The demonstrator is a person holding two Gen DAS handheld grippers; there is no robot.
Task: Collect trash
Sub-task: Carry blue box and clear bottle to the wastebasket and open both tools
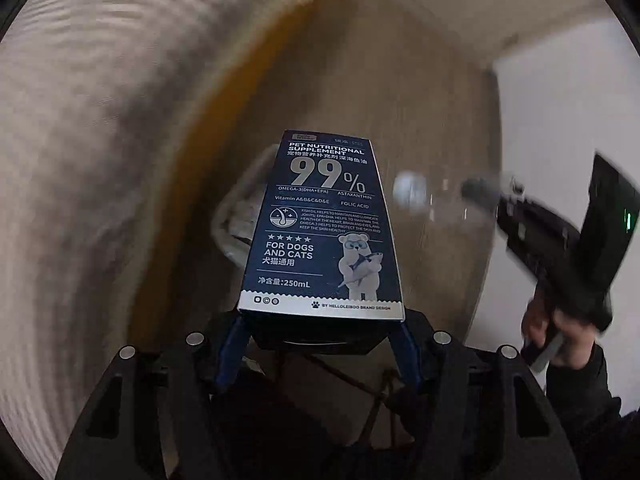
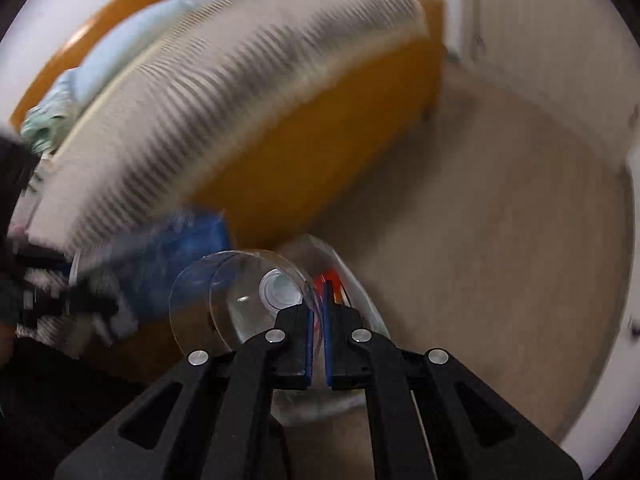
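Observation:
My left gripper [image 1: 320, 322] is shut on the lower end of a dark blue pet-supplement box [image 1: 320, 220], which points away from the camera. The box hangs over a white-lined bin [image 1: 234, 220] on the floor. My right gripper [image 2: 319, 300] is shut on the thin wall of a clear plastic bottle [image 2: 248, 300] with a white cap and a red label. In the left wrist view that right gripper [image 1: 480, 192] shows blurred at the right, held by a hand, with the bottle [image 1: 412, 192] at its tip. The blue box [image 2: 180, 256] is a blur in the right wrist view.
A bed with a striped cover [image 2: 240, 100] and an orange frame [image 2: 320, 152] runs along the left side. Wood floor [image 2: 500, 220] spreads to the right. A white wall [image 1: 560, 120] stands beyond it. The bin's rim [image 2: 362, 288] shows behind the bottle.

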